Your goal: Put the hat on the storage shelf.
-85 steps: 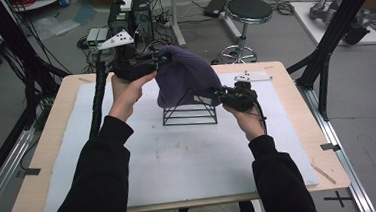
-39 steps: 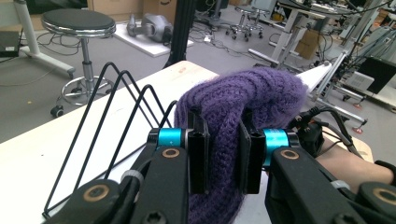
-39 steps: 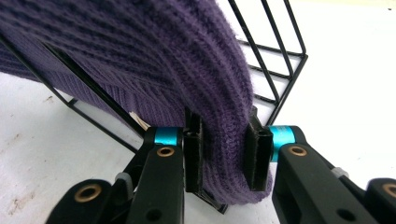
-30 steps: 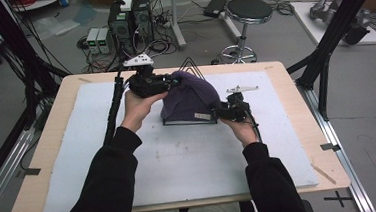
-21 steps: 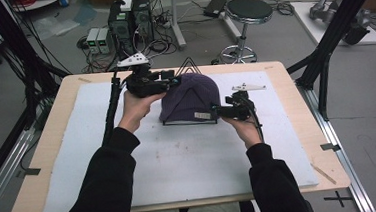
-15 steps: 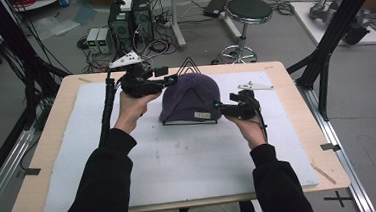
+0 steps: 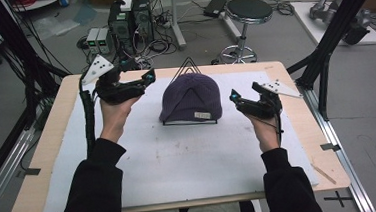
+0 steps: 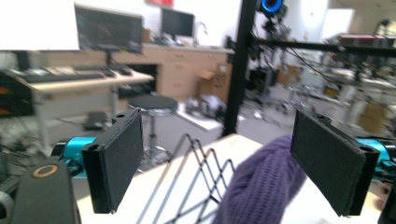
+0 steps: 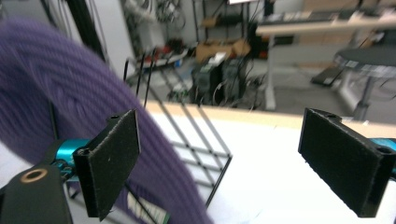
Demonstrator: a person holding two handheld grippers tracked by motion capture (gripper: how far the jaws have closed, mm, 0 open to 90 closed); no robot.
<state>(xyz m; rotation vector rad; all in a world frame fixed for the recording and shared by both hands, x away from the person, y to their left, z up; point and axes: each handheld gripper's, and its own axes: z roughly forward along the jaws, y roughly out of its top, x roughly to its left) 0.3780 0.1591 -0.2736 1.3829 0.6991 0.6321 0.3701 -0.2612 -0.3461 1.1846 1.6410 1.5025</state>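
Hat: the purple knit hat (image 7: pixel 190 98) sits pulled over the black wire stand (image 7: pixel 187 69), near the far middle of the bench (image 7: pixel 51 120). It hangs evenly on both sides, with its small label at the front bottom edge, so I judge the dressing of the stand as finished.

Wire stand: it stands upright on the white mat (image 7: pixel 190 161). Its pointed top looks out behind the hat, and its bottom bar shows under the hat's edge. It carries the hat and keeps it in a rounded shape.

Left hand-held gripper: the left hand-held gripper (image 7: pixel 146 79) is just beside the hat on its left, apart from it. Its jaws have just been opening and now stand spread. In the left gripper view (image 8: pixel 229 163) the hat and the wires lie beyond the pads, and nothing is pinched between them.

Right hand-held gripper: the right hand-held gripper (image 7: pixel 235 96) is near the right side of the hat, also apart from it. Its jaws have just been opening too and are spread wide. In the right gripper view (image 9: pixel 219 163) the purple knit passes behind the left pad, but the pads do not press on it.

Reason for the pose: both grippers are free of the hat, one on each side, probably because the hat needs no more support.

Risk: small. The hat may slip only if the stand is pushed.
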